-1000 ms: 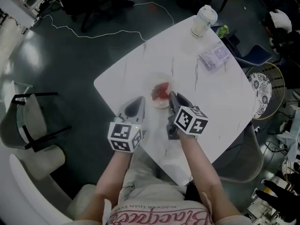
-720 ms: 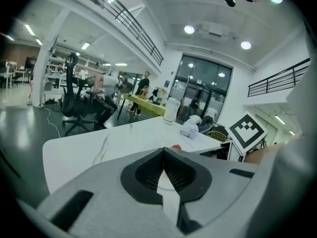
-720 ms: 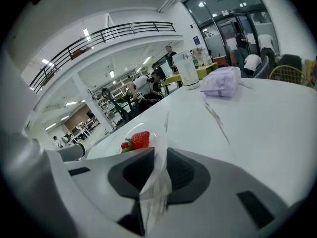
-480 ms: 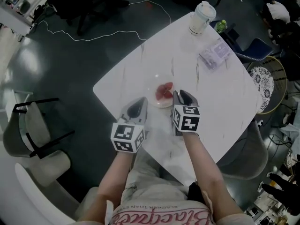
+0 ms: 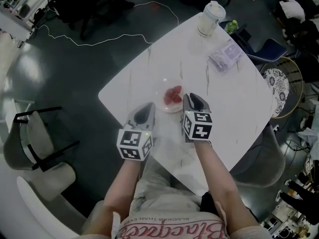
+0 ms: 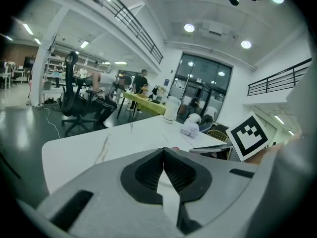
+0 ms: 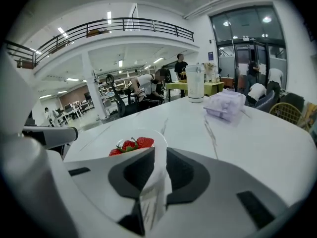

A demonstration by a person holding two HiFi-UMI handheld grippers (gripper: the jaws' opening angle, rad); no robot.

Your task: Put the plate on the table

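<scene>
The left gripper hangs just left of the plate, over the near edge of the white marble-veined table. Its jaws are clenched tip to tip on nothing. The right gripper is at the plate's near right side, and its jaws are grasping the thin rim, which passes up between them. The plate is small, round and clear, so the pale tabletop shows through it. It holds three or four red strawberries with green leaves, lying together near its middle. It is low over the table's near half, towards the left edge, and I cannot tell whether its base touches the surface. Beyond the plate to the right lies a crumpled lilac packet. Farther still, at the far corner, a lidded white cup stands upright
</scene>
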